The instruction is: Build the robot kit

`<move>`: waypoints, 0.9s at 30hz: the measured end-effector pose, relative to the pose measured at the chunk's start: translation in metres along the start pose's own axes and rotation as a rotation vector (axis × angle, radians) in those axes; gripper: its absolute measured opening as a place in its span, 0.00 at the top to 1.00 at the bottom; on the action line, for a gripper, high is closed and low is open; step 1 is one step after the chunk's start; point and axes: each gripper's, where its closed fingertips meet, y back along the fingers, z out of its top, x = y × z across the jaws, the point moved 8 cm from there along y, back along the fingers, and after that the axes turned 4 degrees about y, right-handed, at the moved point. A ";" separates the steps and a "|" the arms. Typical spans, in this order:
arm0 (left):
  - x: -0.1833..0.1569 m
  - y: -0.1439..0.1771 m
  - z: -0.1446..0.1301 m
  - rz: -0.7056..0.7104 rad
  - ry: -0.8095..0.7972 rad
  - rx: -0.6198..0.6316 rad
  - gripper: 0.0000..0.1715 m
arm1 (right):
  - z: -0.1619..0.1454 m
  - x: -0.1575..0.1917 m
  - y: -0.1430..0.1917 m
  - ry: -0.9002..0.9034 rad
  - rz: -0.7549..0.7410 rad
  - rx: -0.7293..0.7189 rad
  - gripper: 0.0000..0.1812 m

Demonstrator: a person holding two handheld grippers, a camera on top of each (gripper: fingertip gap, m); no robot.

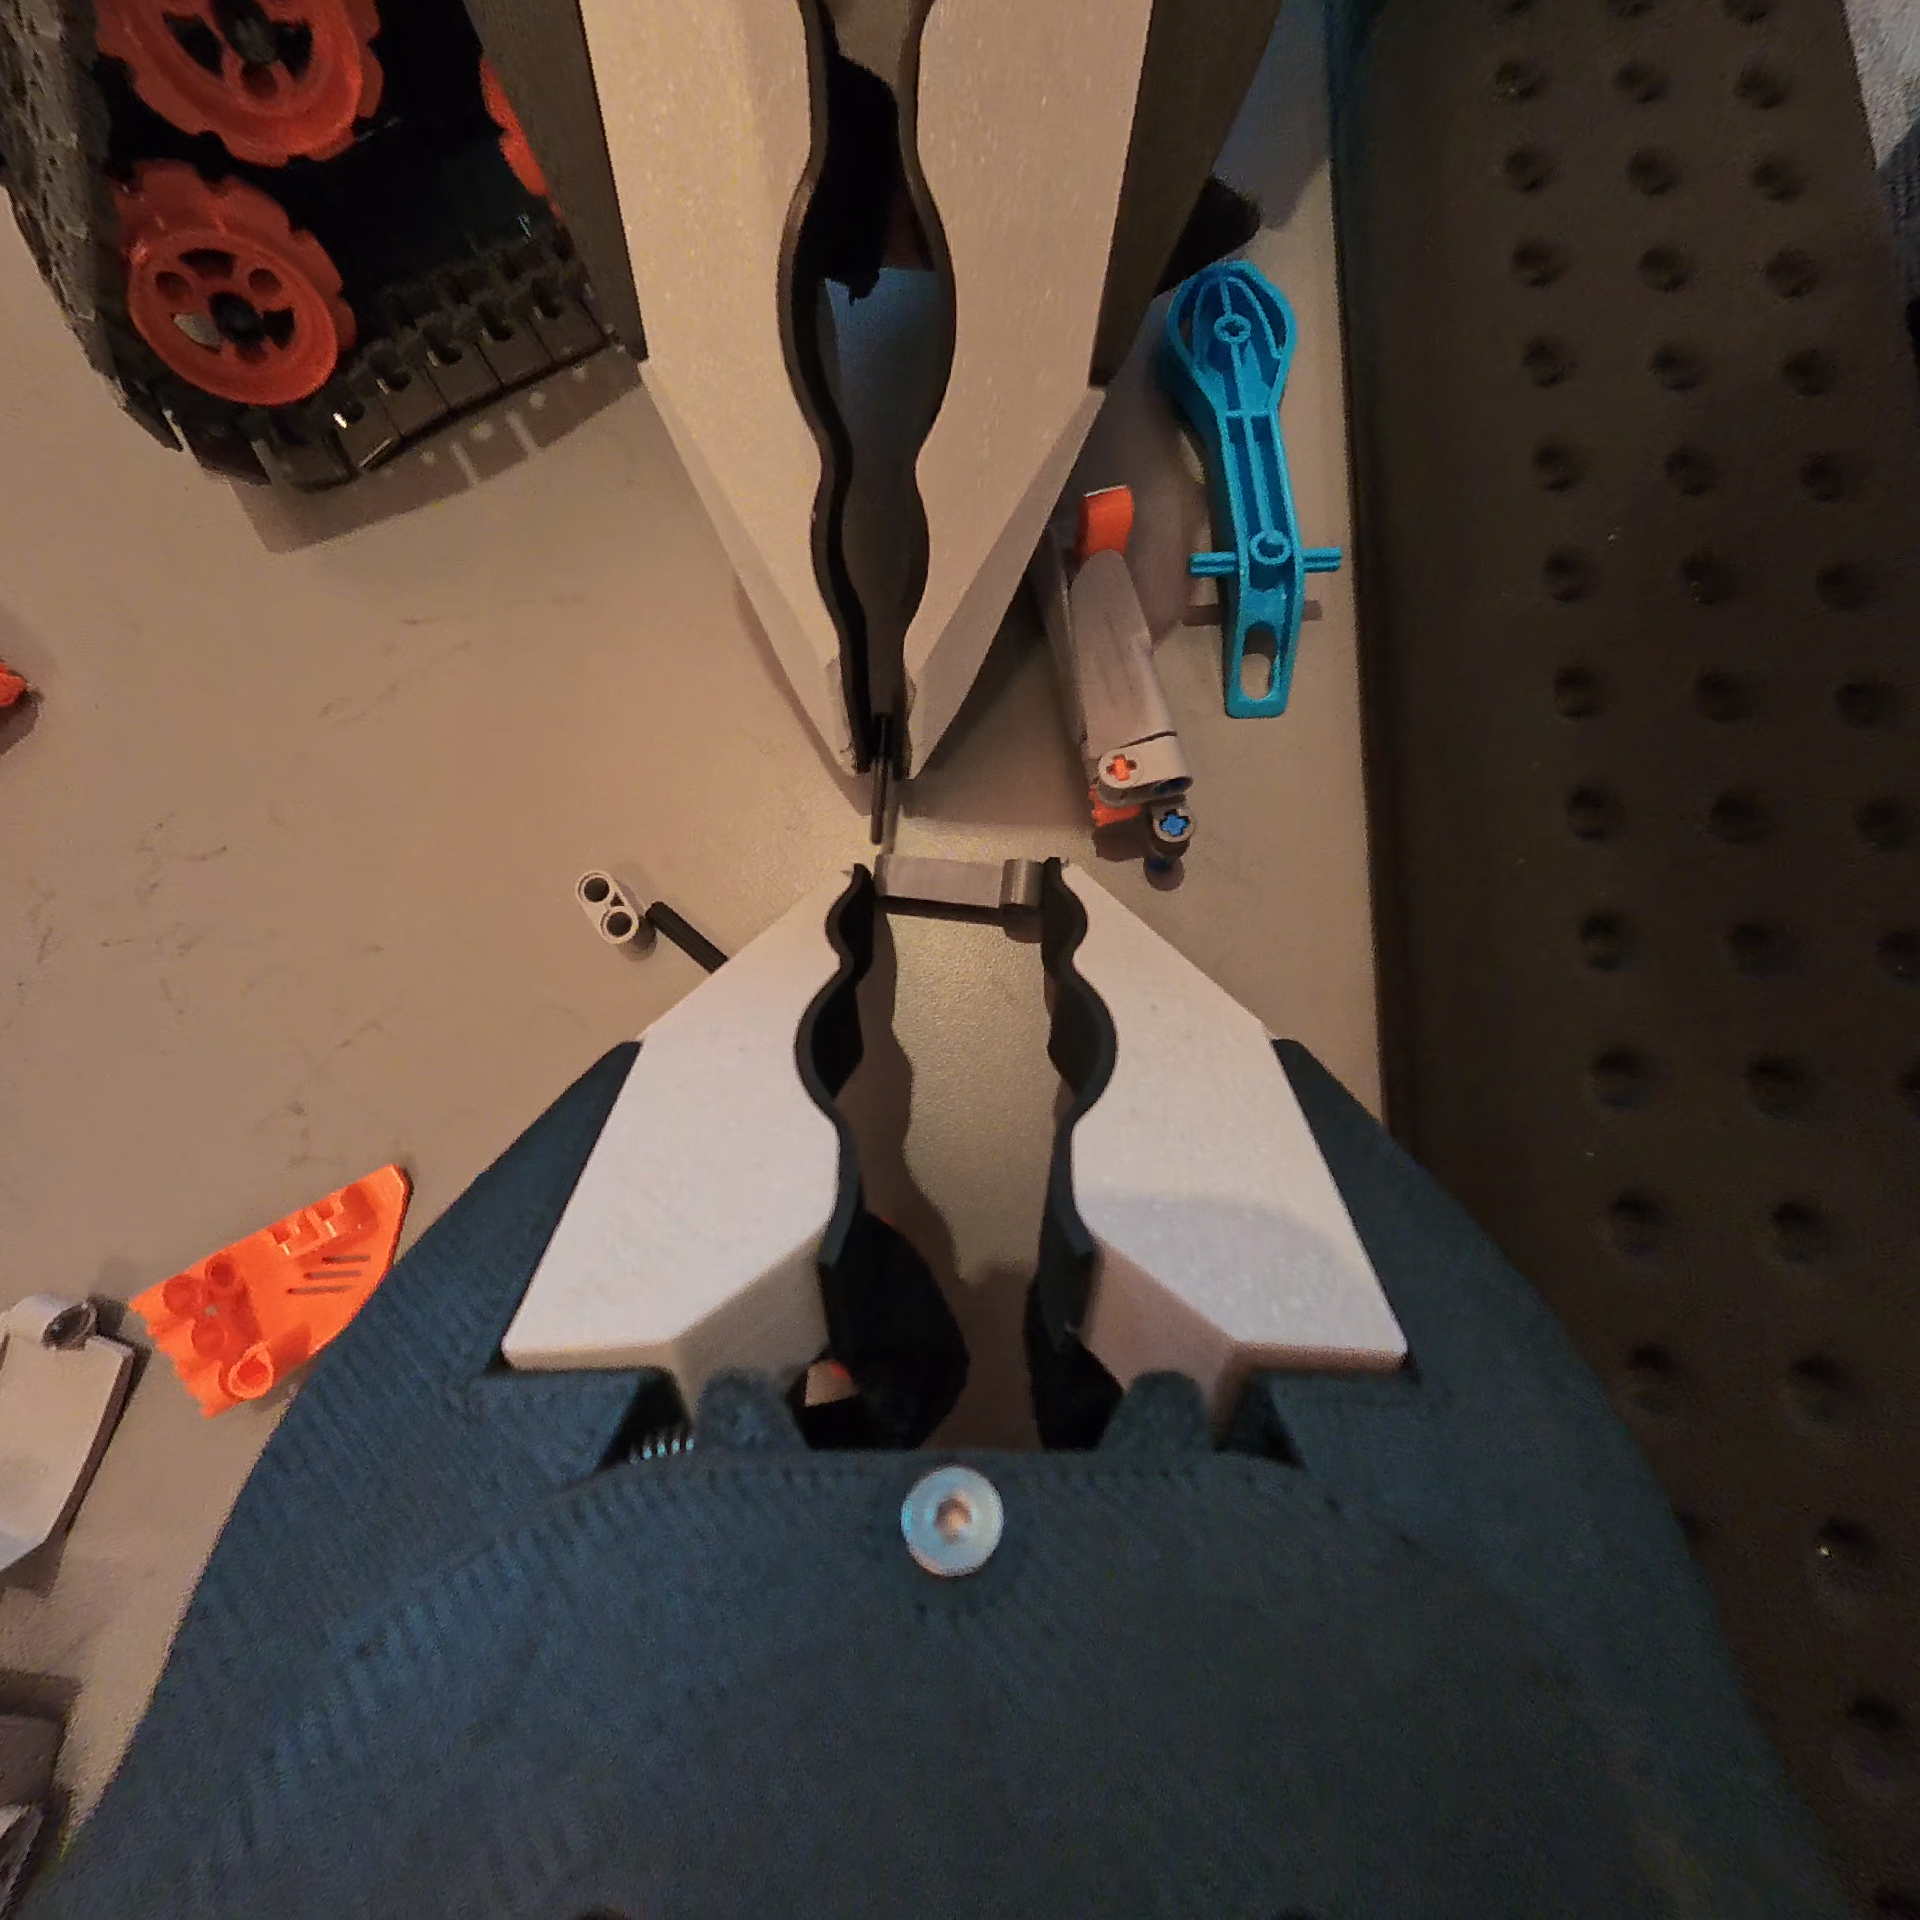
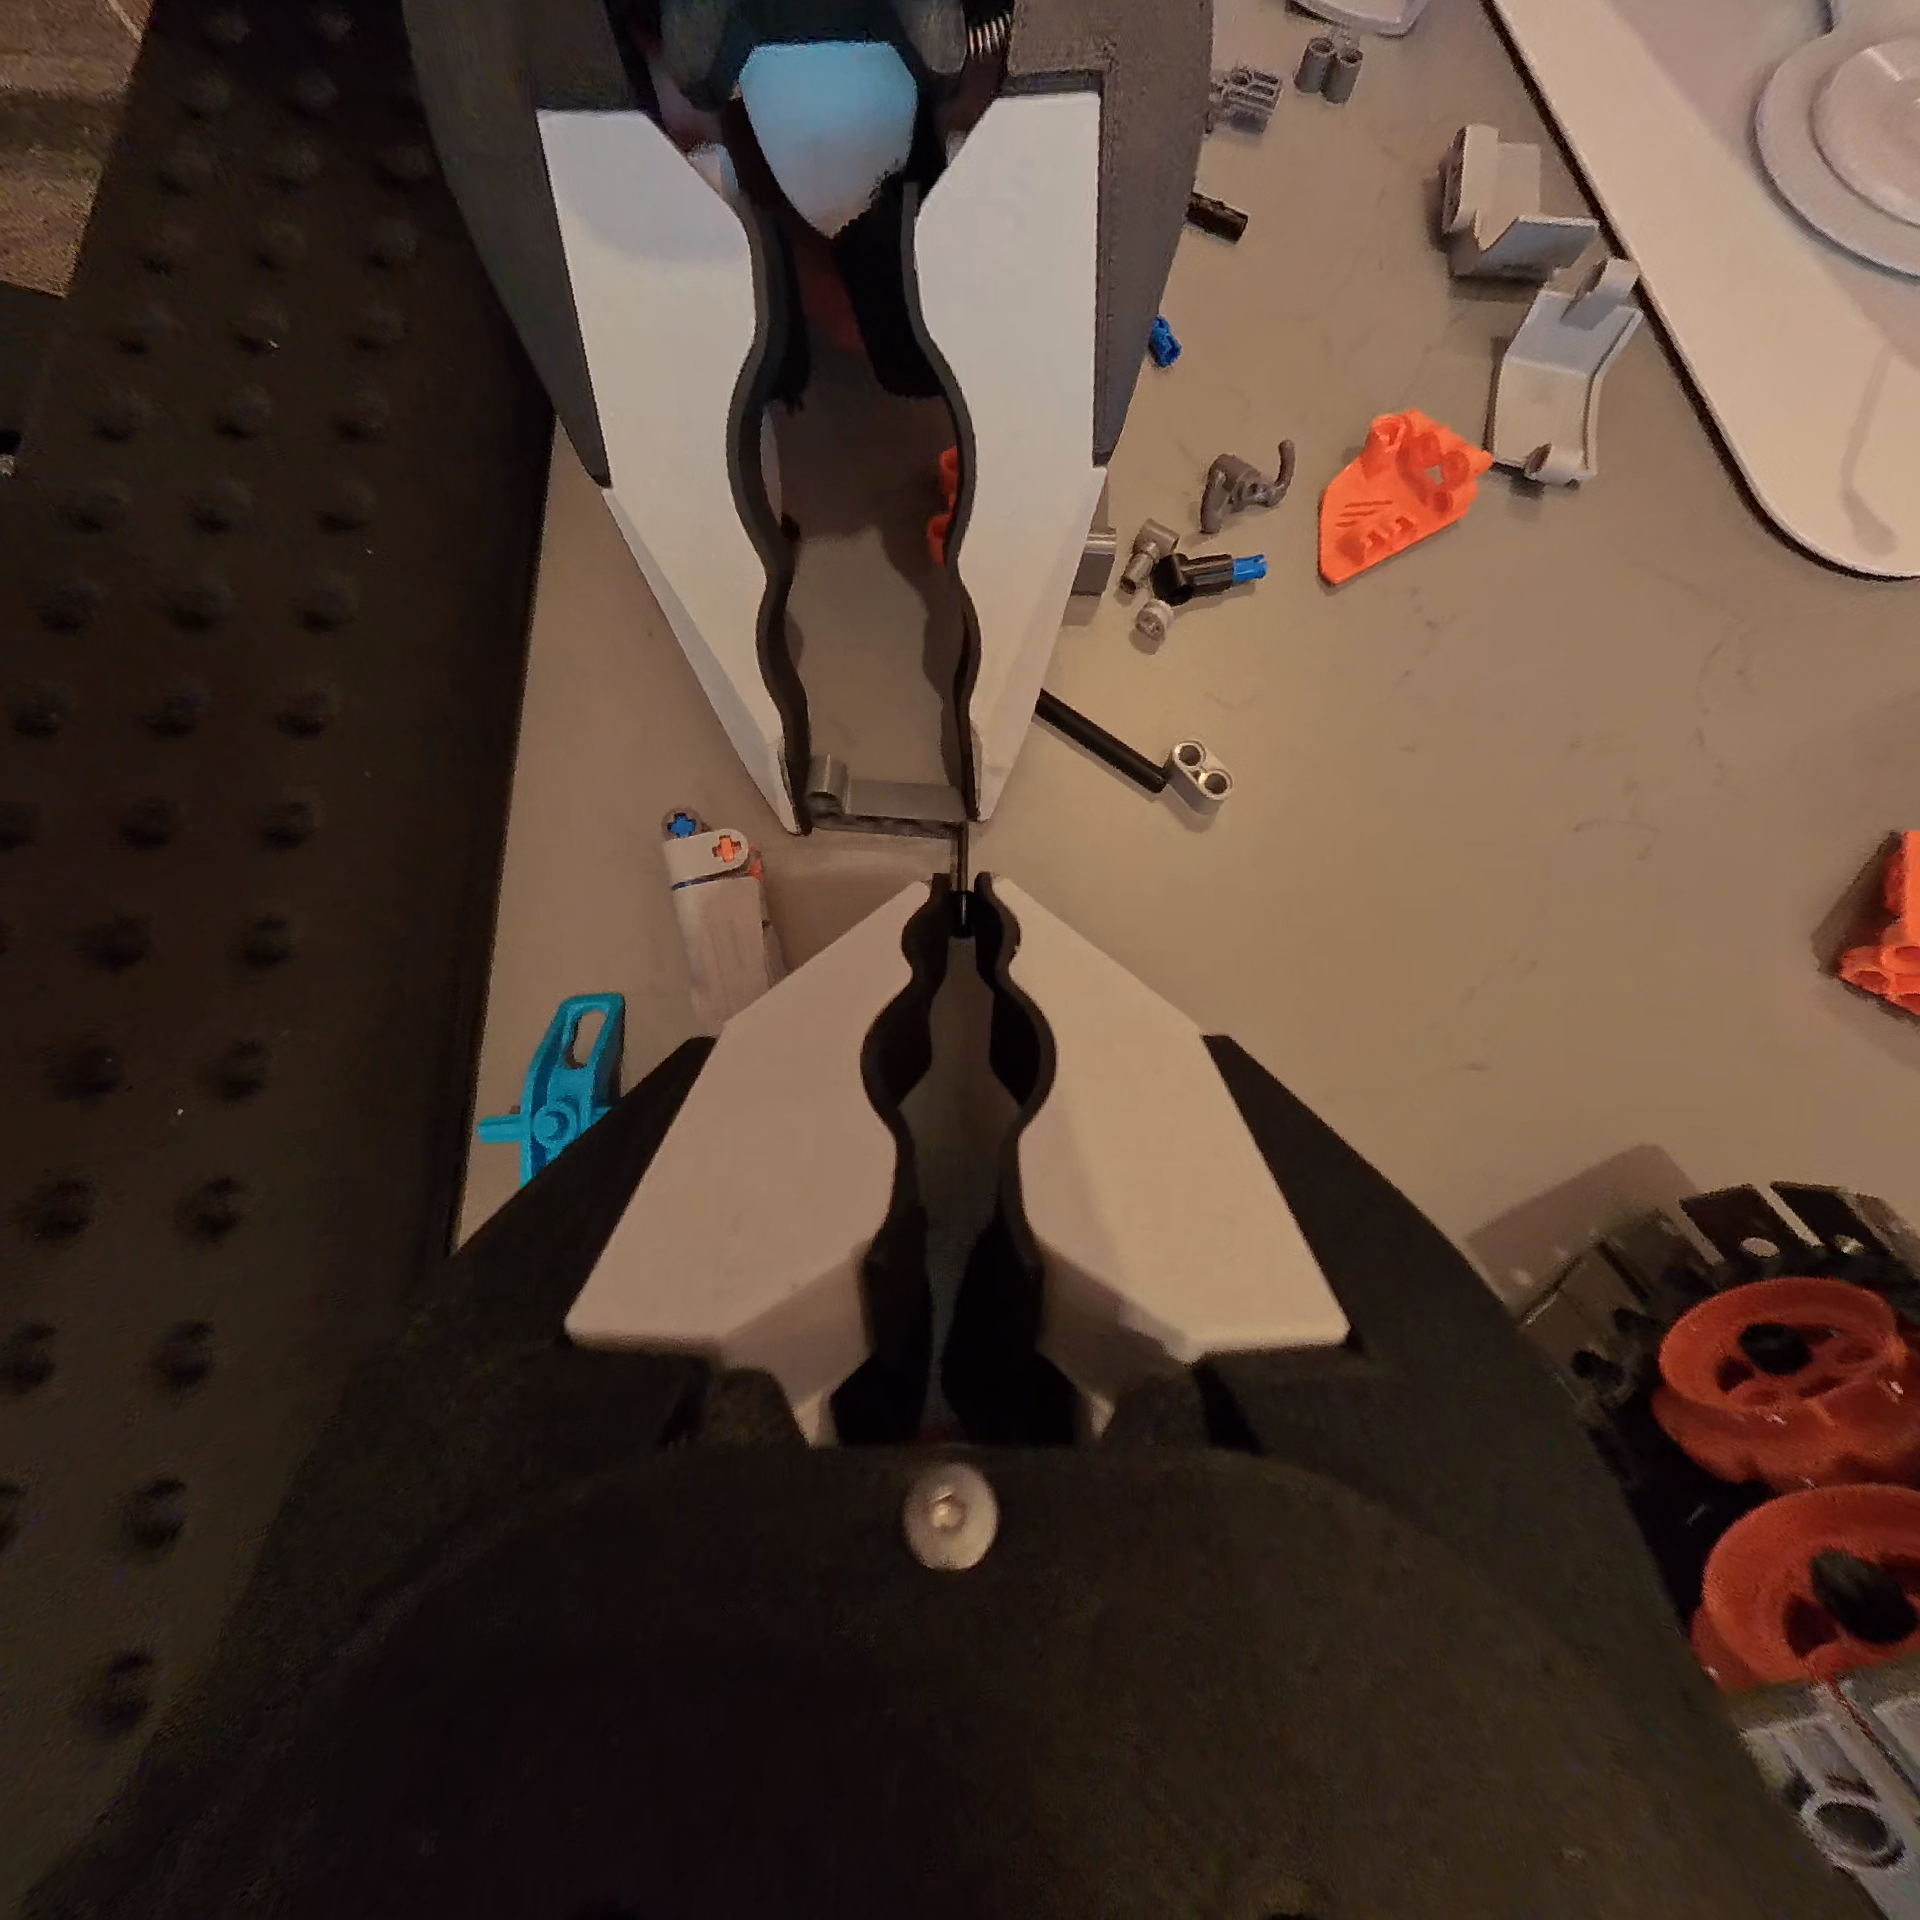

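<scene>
In the left wrist view my left gripper (image 1: 956,883) is shut on a short grey beam piece (image 1: 951,879) that spans the gap between its fingertips, just above the beige table. My right gripper (image 1: 881,743) comes in from the opposite side, shut on a thin black axle (image 1: 881,805) whose end points at the left end of the grey piece. The right wrist view shows the same meeting: my right gripper (image 2: 966,899) pinches the black axle (image 2: 964,857), and the left gripper (image 2: 883,805) holds the grey piece (image 2: 894,798). I cannot tell whether axle and piece touch.
A black tracked assembly with orange wheels (image 1: 239,301) lies nearby. A blue lever (image 1: 1247,488), a grey cylinder part (image 1: 1117,665), an orange panel (image 1: 281,1288) and a grey connector on a black axle (image 1: 618,902) lie loose. A dark studded mat (image 1: 1662,831) borders the table. A white tray (image 2: 1714,260) stands beyond. The blue lever (image 1: 1247,488) is about equally far from each gripper, around 8 centimetres.
</scene>
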 end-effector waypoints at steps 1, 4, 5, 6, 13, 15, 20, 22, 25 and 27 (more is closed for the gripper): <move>0.000 0.000 0.000 0.000 0.004 -0.002 0.82 | -0.001 0.000 -0.001 0.002 0.005 0.006 0.99; 0.000 0.000 0.000 0.004 0.006 -0.002 0.82 | -0.002 0.002 -0.005 0.010 0.014 0.019 0.99; 0.000 0.000 0.000 0.004 0.007 -0.002 0.82 | -0.002 0.002 -0.005 0.011 0.013 0.015 0.99; 0.000 0.000 -0.001 0.003 0.008 -0.003 0.82 | -0.001 0.002 -0.004 0.009 0.016 0.007 0.99; 0.000 0.000 -0.001 0.007 0.012 -0.007 0.82 | -0.002 0.002 -0.006 0.000 0.010 -0.008 0.99; 0.001 0.000 -0.001 0.005 0.013 -0.007 0.82 | -0.003 0.003 -0.007 0.004 0.011 0.001 0.99; 0.001 0.001 -0.002 0.007 0.011 -0.007 0.82 | -0.001 0.004 -0.008 0.021 0.004 0.015 0.99; 0.001 0.001 -0.002 0.006 0.012 -0.006 0.82 | 0.000 0.005 -0.009 0.025 0.009 0.019 1.00; 0.001 0.001 -0.002 0.002 0.008 -0.007 0.82 | 0.000 0.004 -0.009 0.036 0.017 0.021 1.00; 0.001 0.001 -0.002 -0.005 0.006 -0.006 0.82 | 0.000 0.004 -0.010 0.047 0.019 0.023 1.00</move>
